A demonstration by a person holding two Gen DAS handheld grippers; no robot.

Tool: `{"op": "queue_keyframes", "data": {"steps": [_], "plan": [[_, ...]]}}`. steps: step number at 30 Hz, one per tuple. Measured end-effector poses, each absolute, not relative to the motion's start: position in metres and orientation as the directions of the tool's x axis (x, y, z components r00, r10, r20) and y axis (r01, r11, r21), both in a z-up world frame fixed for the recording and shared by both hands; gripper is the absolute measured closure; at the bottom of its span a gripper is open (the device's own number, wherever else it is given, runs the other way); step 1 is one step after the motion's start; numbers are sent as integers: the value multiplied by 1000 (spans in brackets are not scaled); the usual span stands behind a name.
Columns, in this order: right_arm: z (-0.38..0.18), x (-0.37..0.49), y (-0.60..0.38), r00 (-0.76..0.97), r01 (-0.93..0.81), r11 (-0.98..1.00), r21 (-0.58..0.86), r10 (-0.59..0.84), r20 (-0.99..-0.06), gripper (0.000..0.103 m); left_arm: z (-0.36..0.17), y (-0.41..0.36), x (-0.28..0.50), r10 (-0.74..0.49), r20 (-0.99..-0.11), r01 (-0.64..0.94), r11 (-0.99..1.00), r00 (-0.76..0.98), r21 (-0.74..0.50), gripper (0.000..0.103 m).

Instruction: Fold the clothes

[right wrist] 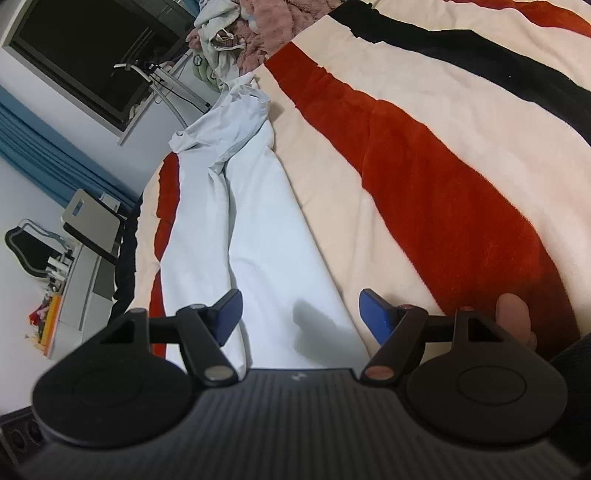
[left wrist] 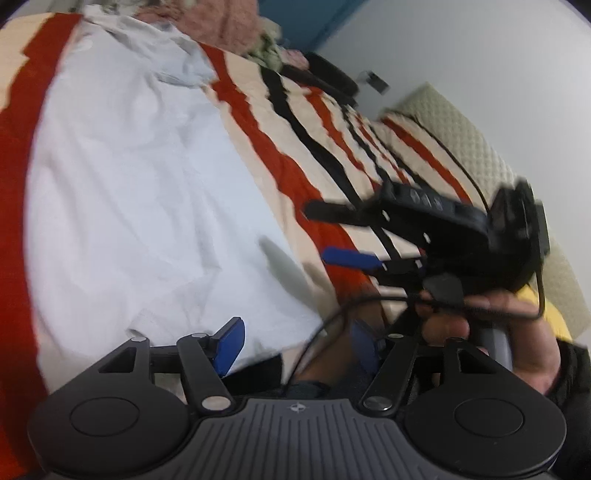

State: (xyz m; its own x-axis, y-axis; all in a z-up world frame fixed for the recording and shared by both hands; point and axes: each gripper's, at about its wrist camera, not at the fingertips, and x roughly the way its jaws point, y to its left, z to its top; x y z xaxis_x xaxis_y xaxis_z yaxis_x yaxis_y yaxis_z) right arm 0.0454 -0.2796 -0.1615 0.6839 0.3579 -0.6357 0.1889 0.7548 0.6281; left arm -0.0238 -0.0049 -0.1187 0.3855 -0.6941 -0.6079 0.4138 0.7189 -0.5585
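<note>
Blue-padded left gripper [left wrist: 293,341] hangs spread over the near hem of the pale white cotton garment [left wrist: 147,184], gripping nothing; right gripper [right wrist: 301,314], also wide, hovers above that cloth on the striped fleece blanket [right wrist: 424,166].

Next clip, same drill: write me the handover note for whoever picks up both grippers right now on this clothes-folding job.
Left gripper: open, nothing between its fingers, poised at the near edge of the white garment.
Right gripper: open, empty, over the garment's near end.
The garment lies long and partly folded lengthwise on the striped blanket; its far end is bunched.
A pile of other clothes waits at the far end.
Left: smooth the far end, finish folding, then the pile.
</note>
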Motion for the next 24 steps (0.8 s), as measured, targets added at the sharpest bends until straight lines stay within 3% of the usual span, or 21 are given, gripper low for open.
{"op": "queue_keyframes", "data": {"steps": [6, 9, 13, 19, 24], "plan": [[-162, 46, -278, 683, 195, 762, 618, 346, -643, 30, -112, 31, -18, -642, -594, 275, 757, 486, -593, 19], [-161, 43, -284, 714, 218, 746, 629, 317, -624, 32, -110, 39, -18, -623, -597, 235, 765, 506, -599, 19], [-156, 36, -296, 775, 218, 711, 669, 291, -562, 32, -98, 52, -23, -656, -540, 260, 730, 527, -632, 19], [-129, 29, -311, 866, 222, 740, 635, 151, -477, 31, -92, 62, -30, -683, -494, 270, 695, 538, -666, 19], [-115, 28, -316, 880, 180, 788, 589, 139, -454, 31, -104, 58, -21, -612, -593, 189, 762, 524, -620, 19]]}}
